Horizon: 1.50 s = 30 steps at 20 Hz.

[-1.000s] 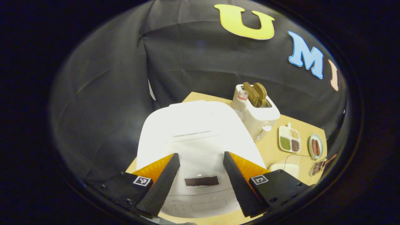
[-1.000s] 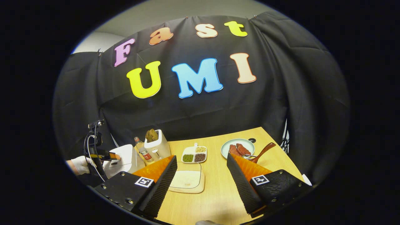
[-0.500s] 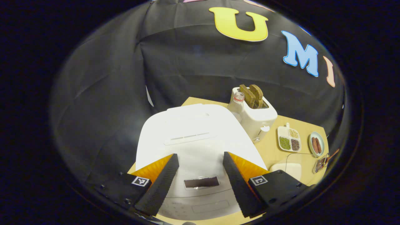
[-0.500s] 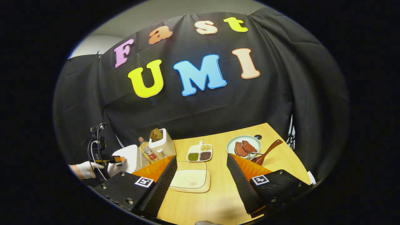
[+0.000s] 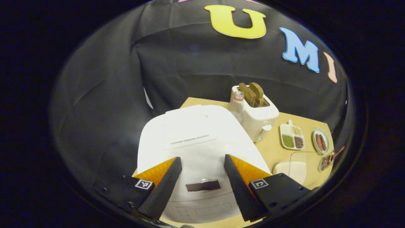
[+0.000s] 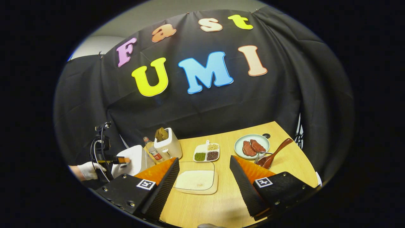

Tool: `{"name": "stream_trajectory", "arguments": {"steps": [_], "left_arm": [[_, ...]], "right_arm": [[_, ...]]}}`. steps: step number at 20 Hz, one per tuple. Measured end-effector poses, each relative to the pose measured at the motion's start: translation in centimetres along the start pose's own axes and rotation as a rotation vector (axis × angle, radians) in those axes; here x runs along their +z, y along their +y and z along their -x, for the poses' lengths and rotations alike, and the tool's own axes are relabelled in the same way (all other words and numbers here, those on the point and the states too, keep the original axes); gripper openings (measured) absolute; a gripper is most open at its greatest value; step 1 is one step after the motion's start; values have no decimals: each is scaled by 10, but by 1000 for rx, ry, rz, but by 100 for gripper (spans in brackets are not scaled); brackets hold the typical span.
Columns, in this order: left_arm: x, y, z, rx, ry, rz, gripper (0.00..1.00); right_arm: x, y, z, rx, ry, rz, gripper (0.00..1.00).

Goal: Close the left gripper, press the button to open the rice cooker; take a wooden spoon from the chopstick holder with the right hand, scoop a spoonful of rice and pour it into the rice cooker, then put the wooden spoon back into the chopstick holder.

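While the left tongs [image 5: 202,186] hover wide above the closed rice cooker [image 5: 196,142], seemingly not touching, the right tongs [image 6: 204,186] gape empty over the tabletop [image 6: 221,196].

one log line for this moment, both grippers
left gripper: open, over shut rice cooker | right gripper: open, empty, over table | wooden spoon: untouched in holder
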<state>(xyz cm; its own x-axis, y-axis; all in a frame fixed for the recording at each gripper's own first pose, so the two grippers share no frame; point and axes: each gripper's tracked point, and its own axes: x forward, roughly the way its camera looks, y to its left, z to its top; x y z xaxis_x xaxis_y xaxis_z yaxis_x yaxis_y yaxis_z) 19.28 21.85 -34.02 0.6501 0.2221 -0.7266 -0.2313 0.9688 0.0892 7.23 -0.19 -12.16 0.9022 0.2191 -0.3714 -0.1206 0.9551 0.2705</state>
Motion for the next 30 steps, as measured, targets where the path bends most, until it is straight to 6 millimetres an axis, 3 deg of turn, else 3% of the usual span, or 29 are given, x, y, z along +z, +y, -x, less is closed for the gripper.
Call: {"name": "stream_trajectory", "arguments": {"steps": [3,5,8,10,13,16,18,22,30], "left_arm": [[12,3,10,32,-101,-11,98],[41,-6,40,37,-231,-47,97],[93,-36,119,13,-454,-111,97],[108,-66,182,-37,-569,-118,97],[111,-122,273,-168,-688,-93,96],[91,-164,329,-286,-724,-59,100],[76,-174,348,-340,-716,-33,100],[73,-165,371,-315,-783,-43,99],[76,-152,371,-294,-772,-4,99]], "right_arm": [[9,-5,6,-17,-16,17,98],[19,-8,10,-34,-39,40,98],[35,-6,16,-42,-92,60,98],[49,-7,21,-59,-138,87,98],[65,-1,29,-48,-199,99,98],[85,-3,42,-83,-274,118,98],[91,0,49,-92,-305,144,98],[93,-1,61,-133,-340,213,98],[89,7,62,-127,-347,182,98]]}}
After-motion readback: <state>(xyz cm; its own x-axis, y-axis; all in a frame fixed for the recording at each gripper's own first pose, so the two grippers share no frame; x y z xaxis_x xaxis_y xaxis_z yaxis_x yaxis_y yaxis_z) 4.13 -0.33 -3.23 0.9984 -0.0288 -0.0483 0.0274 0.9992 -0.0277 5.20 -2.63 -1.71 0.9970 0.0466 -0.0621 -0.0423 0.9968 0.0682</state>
